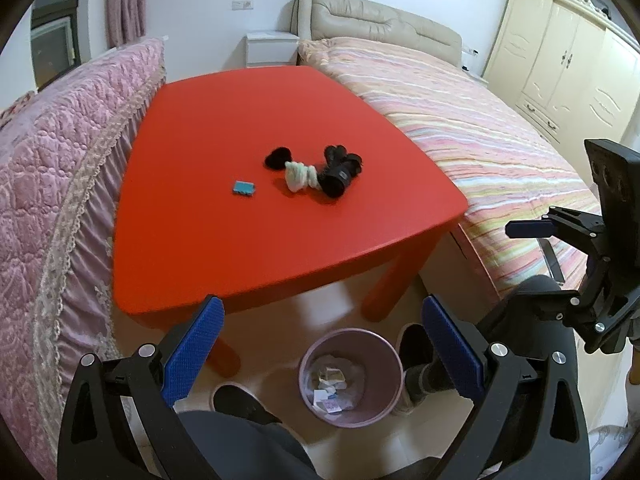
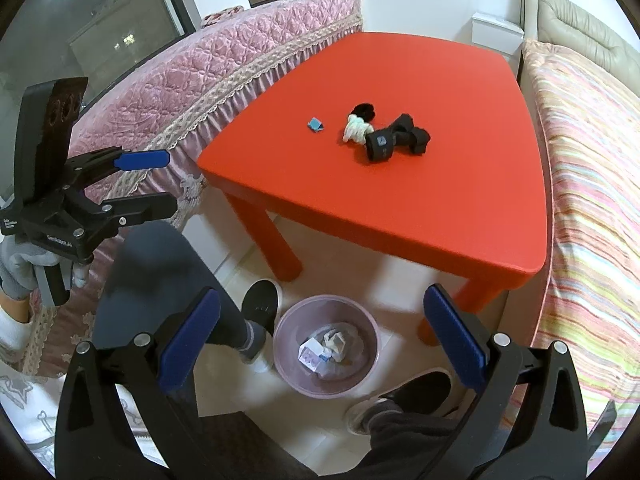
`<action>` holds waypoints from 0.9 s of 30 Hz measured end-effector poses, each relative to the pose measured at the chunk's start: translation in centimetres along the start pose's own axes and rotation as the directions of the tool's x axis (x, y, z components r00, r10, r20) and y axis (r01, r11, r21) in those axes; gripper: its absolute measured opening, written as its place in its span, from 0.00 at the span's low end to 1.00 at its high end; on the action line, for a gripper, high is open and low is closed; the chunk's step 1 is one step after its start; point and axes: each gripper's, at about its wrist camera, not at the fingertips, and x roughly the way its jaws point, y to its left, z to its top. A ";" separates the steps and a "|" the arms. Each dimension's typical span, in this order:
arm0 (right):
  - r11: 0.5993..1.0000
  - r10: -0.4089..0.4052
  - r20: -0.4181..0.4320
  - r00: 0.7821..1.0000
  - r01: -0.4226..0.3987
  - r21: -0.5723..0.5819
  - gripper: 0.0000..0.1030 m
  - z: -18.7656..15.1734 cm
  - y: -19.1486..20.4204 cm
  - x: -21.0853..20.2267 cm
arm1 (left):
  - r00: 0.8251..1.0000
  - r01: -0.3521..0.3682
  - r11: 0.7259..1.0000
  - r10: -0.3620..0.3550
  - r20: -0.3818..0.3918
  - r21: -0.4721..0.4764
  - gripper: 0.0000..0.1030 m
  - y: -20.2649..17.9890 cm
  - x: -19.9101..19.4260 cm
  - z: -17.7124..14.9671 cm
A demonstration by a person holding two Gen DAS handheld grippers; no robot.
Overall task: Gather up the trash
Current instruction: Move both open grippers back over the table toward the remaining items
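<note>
Left wrist view. Left gripper (image 1: 320, 344): jaws spread wide, nothing between them, low centre of frame, above the bin. Right gripper (image 1: 532, 240): right edge of frame, jaws likewise spread and empty.

Pink bin (image 1: 394, 380): on the floor, bottom centre, between the person's shoes; holds crumpled paper and small wrappers.

Red table (image 1: 240, 240): centre of frame, between two beds.

Items on the table, mid-frame: small teal packet (image 1: 243, 188), lying flat, long axis running left to right with a slight tilt down to the right; pale crumpled wad (image 1: 299, 176) touching black rolled fabric pieces (image 1: 338, 172) just to its right.

Step, as judged: both tools look free after a drop over the bin, and the table is not yet cleared. The next move calls for reaching up-frame to the packet, likeliest remaining trash, jaws set across its short side.
</note>
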 end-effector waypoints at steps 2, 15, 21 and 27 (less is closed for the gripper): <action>1.000 -0.009 0.006 1.000 0.009 -0.011 0.97 0.9 -0.2 0.1 | 1.000 -0.009 1.000 0.009 0.005 0.001 0.92 0.5 0.1 0.7; 0.996 -0.077 -0.007 0.997 0.077 -0.047 0.97 7.8 -3.1 3.3 | 0.999 -0.052 0.998 0.052 -0.005 0.030 0.92 4.1 2.9 6.3; 0.993 -0.100 -0.041 0.994 0.097 -0.071 0.97 10.7 -3.9 6.5 | 0.996 -0.062 0.997 0.065 -0.053 0.049 0.92 5.7 6.0 8.4; 0.993 -0.089 -0.086 0.992 0.082 -0.083 0.97 12.1 -4.3 9.9 | 0.991 -0.068 0.996 0.074 -0.114 0.056 0.92 7.3 9.7 9.9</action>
